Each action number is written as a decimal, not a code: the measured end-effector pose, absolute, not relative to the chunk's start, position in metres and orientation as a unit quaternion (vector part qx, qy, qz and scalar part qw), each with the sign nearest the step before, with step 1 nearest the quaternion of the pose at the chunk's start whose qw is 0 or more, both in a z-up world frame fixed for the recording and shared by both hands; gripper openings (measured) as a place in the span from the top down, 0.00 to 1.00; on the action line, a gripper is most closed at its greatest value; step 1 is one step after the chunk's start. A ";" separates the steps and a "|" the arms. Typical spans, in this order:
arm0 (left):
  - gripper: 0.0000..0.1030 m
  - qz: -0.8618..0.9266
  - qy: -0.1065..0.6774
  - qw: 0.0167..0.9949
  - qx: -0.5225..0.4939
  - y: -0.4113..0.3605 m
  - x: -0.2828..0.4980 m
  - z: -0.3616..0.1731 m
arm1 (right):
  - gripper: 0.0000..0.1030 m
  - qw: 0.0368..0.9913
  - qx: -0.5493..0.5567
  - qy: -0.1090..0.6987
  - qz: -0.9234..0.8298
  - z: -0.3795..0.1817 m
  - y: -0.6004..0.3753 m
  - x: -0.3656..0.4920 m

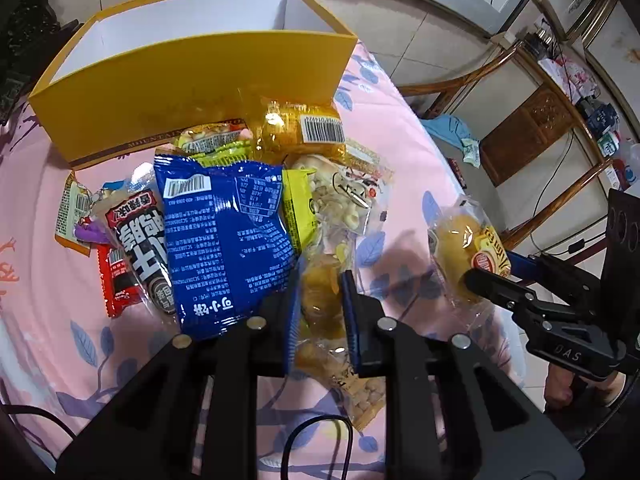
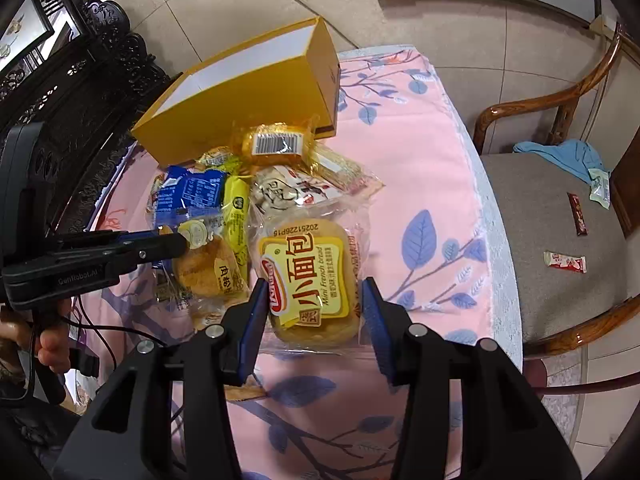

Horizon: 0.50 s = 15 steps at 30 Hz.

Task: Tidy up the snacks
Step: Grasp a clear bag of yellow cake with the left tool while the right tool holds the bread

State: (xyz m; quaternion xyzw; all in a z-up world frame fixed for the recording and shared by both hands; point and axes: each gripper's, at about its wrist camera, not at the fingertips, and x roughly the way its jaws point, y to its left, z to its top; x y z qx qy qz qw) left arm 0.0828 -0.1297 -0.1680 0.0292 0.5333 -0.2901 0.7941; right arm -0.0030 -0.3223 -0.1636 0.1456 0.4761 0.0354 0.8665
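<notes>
Snacks [image 1: 224, 216] lie heaped near the middle of the bench [image 1: 404, 128], against the near wall of the open yellow box [image 1: 192, 76] at its far edge. We judge the step in hand as pick-up, with nothing boxed yet. Our left gripper [image 1: 320, 292] has its fingers closed on a clear pastry packet [image 1: 320, 300]. Our right gripper [image 2: 316, 316] is part open around the mini bread packet [image 2: 308, 280]; we cannot tell whether its pads press. That packet's long axis runs along the fingers, its label top facing away. Next, we lift each packet clear and carry it over the box wall.
</notes>
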 end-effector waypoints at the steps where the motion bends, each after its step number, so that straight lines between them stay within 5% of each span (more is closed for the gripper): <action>1: 0.81 -0.291 0.529 0.797 0.028 -0.128 0.082 -0.165 | 0.54 0.868 0.144 0.474 0.035 -0.162 -0.322 -0.003; 15: 0.82 -0.271 0.461 0.845 -0.029 -0.074 0.093 -0.095 | 0.54 0.884 0.128 0.447 0.048 -0.128 -0.310 0.012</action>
